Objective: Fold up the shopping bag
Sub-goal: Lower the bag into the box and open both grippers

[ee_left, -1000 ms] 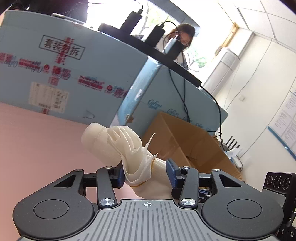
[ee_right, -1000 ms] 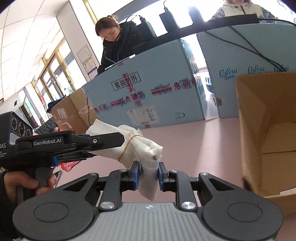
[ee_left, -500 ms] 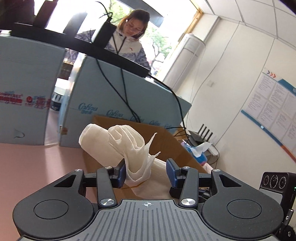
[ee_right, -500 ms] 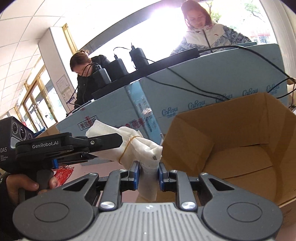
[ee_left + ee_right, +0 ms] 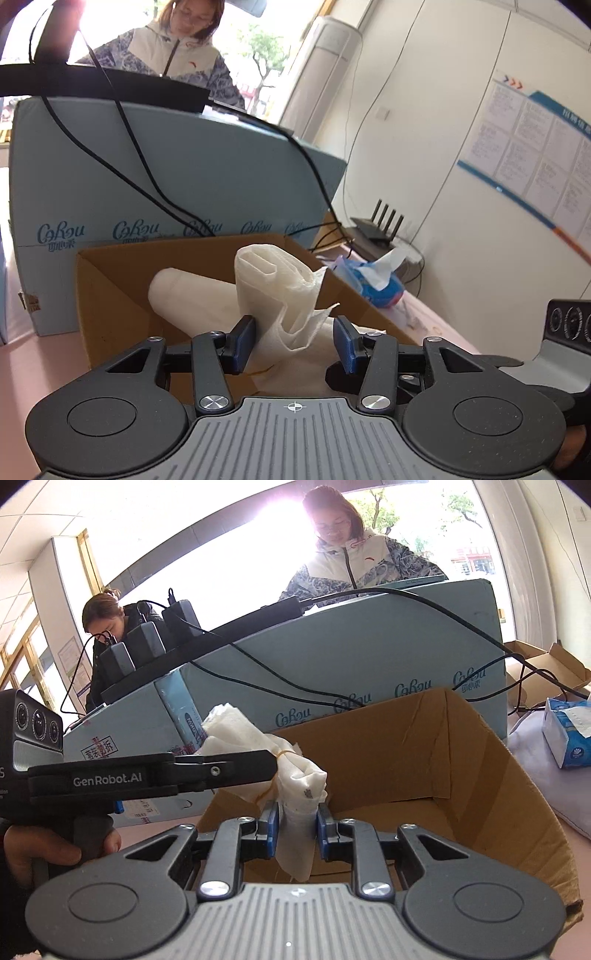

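1. White, crinkly and rolled up into a fat bundle, the shopping bag (image 5: 295, 775) hangs in the air between both grippers, right over the open cardboard box (image 5: 424, 753).
2. A thin rubber band (image 5: 281, 753) is wrapped around the roll, so it's held in shape already.
3. The right gripper (image 5: 295, 829) has its blue pads clamped on the lower end of the roll. Both pads press into the fabric and a bit of bag pokes out below them.
4. The left gripper (image 5: 293, 341) is a different story: its near pad touches the bag, but the far pad stands clear with a visible gap, so the jaws sit parted around the loose folded end and aren't really pinching it.
5. From the right wrist view you can see the left gripper from the side, black with "GenRobot.AI" on it, with a hand (image 5: 48, 853) wrapped around its handle.
6. The box sits on a pink table (image 5: 40, 373), with big pale blue cartons (image 5: 177, 184) right behind it and black cables draped over them.
7. A blue tissue pack (image 5: 373, 284) lies off to the side of the box.
8. Two people stand behind the cartons.
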`<state>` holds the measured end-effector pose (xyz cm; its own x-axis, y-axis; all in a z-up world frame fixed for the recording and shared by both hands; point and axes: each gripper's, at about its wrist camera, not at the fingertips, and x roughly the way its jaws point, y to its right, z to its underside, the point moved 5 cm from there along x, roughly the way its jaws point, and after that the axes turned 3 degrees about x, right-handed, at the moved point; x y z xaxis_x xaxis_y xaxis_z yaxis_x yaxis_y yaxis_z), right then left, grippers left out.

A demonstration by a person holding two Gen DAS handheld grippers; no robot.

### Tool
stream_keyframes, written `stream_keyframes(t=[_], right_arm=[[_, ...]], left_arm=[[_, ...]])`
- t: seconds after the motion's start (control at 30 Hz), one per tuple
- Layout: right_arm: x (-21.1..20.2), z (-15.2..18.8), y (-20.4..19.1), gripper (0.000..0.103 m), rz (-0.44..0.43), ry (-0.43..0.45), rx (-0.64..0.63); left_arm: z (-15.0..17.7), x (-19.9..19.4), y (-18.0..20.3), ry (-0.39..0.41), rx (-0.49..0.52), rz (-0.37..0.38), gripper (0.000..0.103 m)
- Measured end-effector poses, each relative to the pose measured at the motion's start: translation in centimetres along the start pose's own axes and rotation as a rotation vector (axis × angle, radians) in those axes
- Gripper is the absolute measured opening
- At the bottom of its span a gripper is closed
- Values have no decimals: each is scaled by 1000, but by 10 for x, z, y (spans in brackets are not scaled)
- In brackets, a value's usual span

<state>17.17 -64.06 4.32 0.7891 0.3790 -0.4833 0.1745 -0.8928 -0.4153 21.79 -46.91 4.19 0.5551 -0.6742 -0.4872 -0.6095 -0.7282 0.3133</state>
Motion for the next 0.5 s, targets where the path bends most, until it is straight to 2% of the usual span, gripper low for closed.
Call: stream_keyframes(t=[0.3,0.4,0.5], right_arm=[[38,15,24,23,117,-172,54],[43,22,26,25,148,-221,55],[49,26,25,27,183,-259,41]], left_arm=[[21,42,-10,-204,-26,-37,45],[23,49,-16,-249,-44,-34,46],[28,53,-24,-286,-57,-43,54]])
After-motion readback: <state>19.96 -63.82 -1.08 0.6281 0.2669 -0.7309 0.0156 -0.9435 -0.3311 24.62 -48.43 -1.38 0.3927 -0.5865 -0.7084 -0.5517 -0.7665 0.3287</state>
